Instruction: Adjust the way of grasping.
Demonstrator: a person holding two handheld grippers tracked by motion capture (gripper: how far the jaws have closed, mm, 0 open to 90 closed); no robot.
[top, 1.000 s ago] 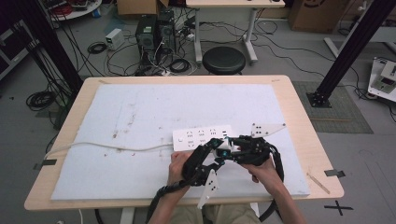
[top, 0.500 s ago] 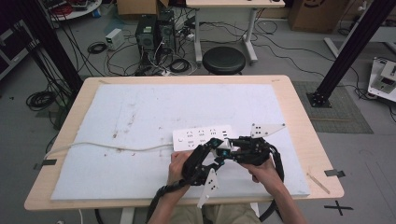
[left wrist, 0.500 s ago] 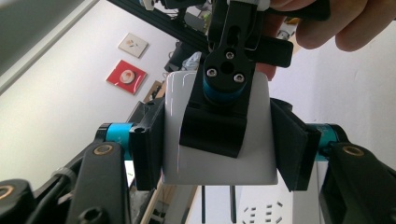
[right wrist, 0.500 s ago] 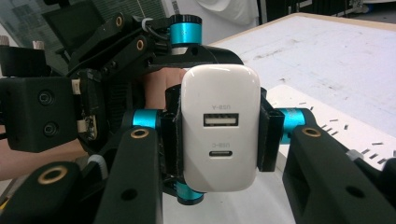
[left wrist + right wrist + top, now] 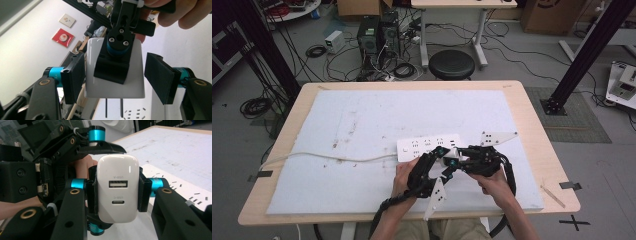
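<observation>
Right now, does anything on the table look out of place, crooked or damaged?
Nothing looks damaged or spilled. The white charger is held off the table in the right tongs, its prongs pointing at the power strip, not plugged in. The white mat has dark scuffs and specks, which look like wear.

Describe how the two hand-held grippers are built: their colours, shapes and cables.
Both grippers, left gripper and right gripper, are black frames of jointed links with brass-coloured pivot rings, blue metal collars and flat rectangular black pads. A pale three-cornered plate tops each. Black cables trail back toward the person, whose forearms are bare, with no sleeves in sight.
</observation>
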